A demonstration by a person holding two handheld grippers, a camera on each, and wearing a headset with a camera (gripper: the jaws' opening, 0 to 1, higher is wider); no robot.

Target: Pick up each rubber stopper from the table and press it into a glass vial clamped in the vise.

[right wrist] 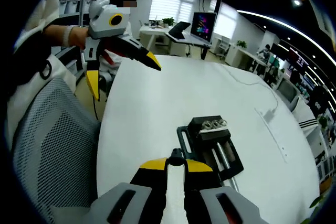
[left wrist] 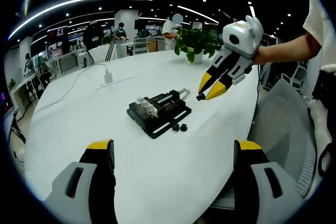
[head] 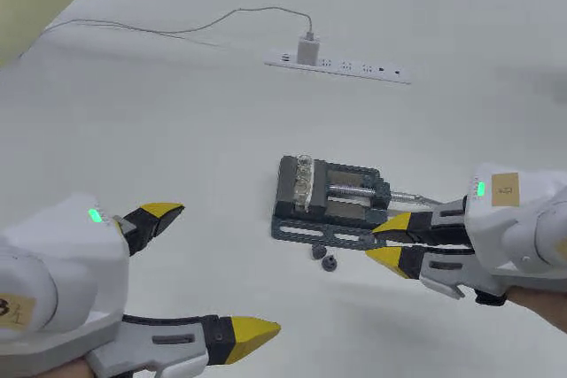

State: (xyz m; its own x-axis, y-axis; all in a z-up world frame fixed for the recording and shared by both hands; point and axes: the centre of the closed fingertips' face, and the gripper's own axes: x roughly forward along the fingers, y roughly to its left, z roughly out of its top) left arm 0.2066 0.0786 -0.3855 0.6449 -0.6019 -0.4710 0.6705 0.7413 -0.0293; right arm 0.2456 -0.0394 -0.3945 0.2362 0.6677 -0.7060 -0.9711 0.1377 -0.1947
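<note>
Where the white table (head: 177, 112) carries the work, a black vise (head: 341, 201) sits near its middle, and a row of glass vials (head: 304, 176) stands clamped upright at one end of it. Two loose stoppers (head: 324, 258), small and dark, lie on the table just beside the near edge of the vise base, close to each other.

Right gripper (head: 388, 242): jaws drawn almost together. The left gripper view shows a rubber stopper (left wrist: 199, 97) pinched at the very tips. This gripper hangs beside the screw end of the vise, apart from the vials.

Left gripper (head: 213, 270): jaws spread wide, grasping nothing. It is held at the near left, well apart from the vise.

A power strip (head: 341, 65) with a white charger (head: 307, 49) plugged in lies at the far side of the table, its cable (head: 177, 33) trailing away to the left.
</note>
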